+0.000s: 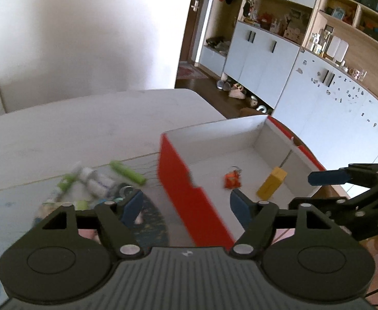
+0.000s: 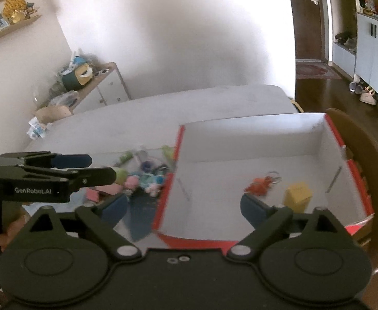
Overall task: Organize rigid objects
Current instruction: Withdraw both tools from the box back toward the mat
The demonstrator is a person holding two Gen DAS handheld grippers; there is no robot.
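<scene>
Both jaws spread and empty, the left gripper sits nearer the pile of small items at its ten o'clock, beside the red box, than the right gripper.

- The box, red outside and white inside, stands open on the surface; its near wall has a notch in the rim.
- A red keychain charm with a metal ring lies on the box floor, near the middle.
- A yellow block lies on the box floor just right of the charm, apart from it.
- Left of the box, outside it, I see a blurred heap of small things: green tubes, white tubes, pink and blue pieces. One green tube lies nearest the box's red wall.
</scene>
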